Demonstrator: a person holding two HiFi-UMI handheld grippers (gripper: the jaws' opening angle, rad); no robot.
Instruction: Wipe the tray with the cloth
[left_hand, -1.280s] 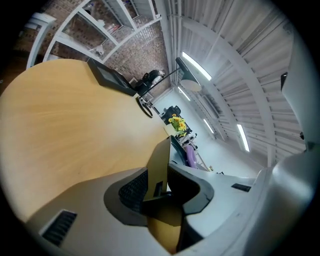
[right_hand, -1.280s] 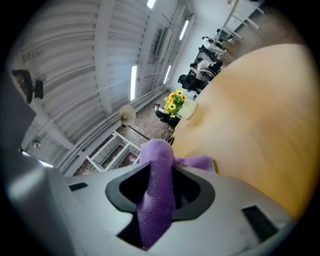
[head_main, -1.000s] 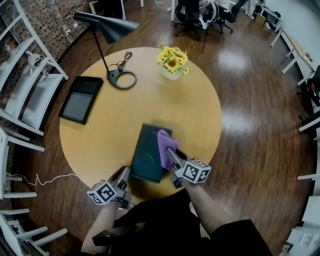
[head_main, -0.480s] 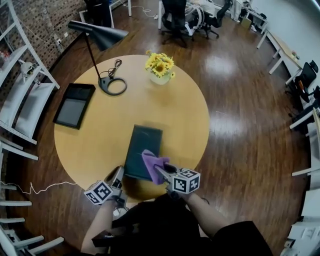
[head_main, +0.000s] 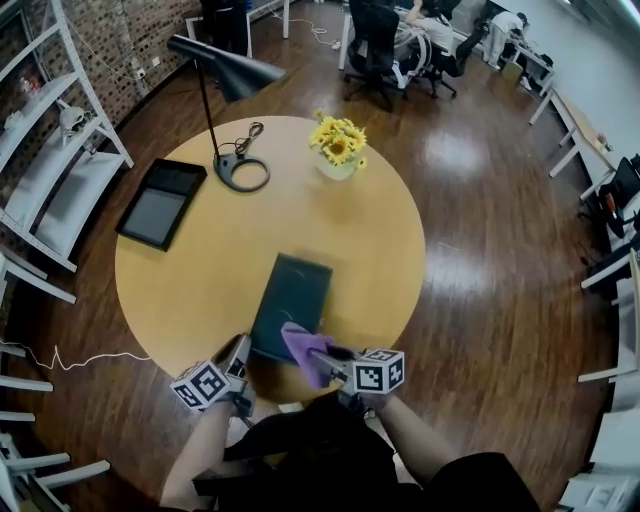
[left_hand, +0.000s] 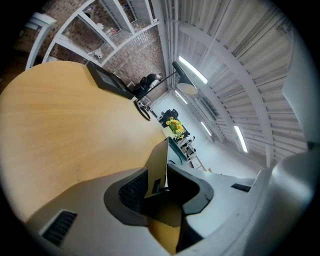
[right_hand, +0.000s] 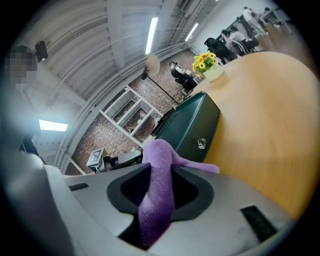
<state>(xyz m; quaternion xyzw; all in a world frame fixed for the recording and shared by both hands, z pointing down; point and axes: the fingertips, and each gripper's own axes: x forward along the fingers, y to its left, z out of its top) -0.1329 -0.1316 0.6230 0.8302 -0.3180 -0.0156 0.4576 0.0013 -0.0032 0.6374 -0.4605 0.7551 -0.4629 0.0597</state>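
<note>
Two grips: complementary.
Left gripper (head_main: 241, 346): clamped on green tray (head_main: 292, 295) rim, steadying it.
Right gripper (head_main: 314, 351): pinching purple cloth (head_main: 296, 341) for wiping.

On the round wooden surface (head_main: 200, 270), a vase of yellow flowers (head_main: 337, 140) stands at 1 o'clock, a black desk lamp (head_main: 243, 172) at 11 and a dark tablet (head_main: 161, 203) at 10, with white shelving (head_main: 50, 190) beyond at 9 and office chairs (head_main: 385, 50) at 12.
</note>
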